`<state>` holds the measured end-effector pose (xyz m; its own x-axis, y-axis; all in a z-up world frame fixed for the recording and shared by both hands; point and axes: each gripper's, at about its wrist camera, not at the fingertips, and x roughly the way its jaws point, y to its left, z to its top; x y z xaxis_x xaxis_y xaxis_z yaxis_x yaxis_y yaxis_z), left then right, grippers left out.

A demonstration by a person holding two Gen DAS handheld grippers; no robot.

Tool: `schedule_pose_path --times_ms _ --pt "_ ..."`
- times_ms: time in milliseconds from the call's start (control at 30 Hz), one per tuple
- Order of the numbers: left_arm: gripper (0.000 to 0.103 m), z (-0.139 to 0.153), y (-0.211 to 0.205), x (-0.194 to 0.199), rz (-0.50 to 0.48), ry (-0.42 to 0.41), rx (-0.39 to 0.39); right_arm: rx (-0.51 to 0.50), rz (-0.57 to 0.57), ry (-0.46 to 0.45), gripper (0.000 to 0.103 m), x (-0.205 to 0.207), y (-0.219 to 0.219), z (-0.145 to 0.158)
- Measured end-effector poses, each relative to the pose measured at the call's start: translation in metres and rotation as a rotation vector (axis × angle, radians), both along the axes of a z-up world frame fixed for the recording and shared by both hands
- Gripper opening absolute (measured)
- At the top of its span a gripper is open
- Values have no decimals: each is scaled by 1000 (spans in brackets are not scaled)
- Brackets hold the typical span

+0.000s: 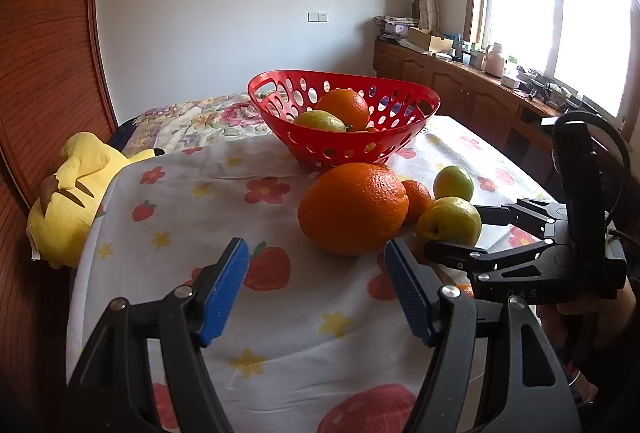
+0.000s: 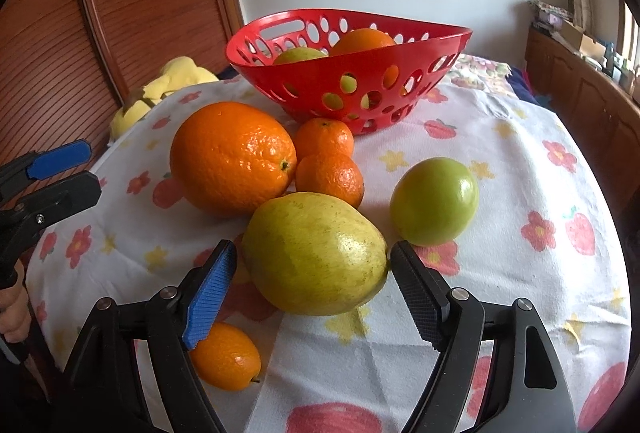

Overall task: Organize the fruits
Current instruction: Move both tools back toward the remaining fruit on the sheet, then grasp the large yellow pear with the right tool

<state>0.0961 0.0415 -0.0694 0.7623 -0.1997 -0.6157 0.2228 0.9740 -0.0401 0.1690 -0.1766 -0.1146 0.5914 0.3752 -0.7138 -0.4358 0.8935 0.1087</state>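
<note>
Right gripper spread wide around the pear — not touching it; left gripper also released (near the big orange), basket behind.

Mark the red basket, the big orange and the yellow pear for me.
red basket [image 2: 256, 67], right wrist view, front wall.
big orange [image 2: 230, 157], right wrist view, middle of peel.
yellow pear [image 2: 314, 253], right wrist view, middle of skin.

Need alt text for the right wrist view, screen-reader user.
The open right hand-held gripper straddles a yellow-green pear on a flower-print cloth, not yet closed on it. Behind lie a large orange, two mandarins, a green fruit and a red perforated basket holding fruit; a kumquat sits near the left finger.
</note>
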Motion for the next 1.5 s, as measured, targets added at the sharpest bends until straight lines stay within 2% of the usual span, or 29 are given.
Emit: schedule_pose_path --times_ms 600,767,933,1133,1300,1500 --pt "71 -7 -16 17 -23 23 -11 26 20 33 81 4 -7 -2" --pt "72 -7 -19 21 -30 23 -7 -11 21 41 82 8 -4 -6" --pt "72 -8 -21 26 -32 26 -4 -1 21 15 72 4 -6 -3" --pt "74 -7 -27 36 -41 17 11 5 31 -13 72 -5 -7 0" --pt "74 -7 -33 52 -37 36 -14 18 53 -45 72 -18 -18 9" --pt "74 -10 -46 68 -33 53 18 48 32 -79 72 -28 -39 18"
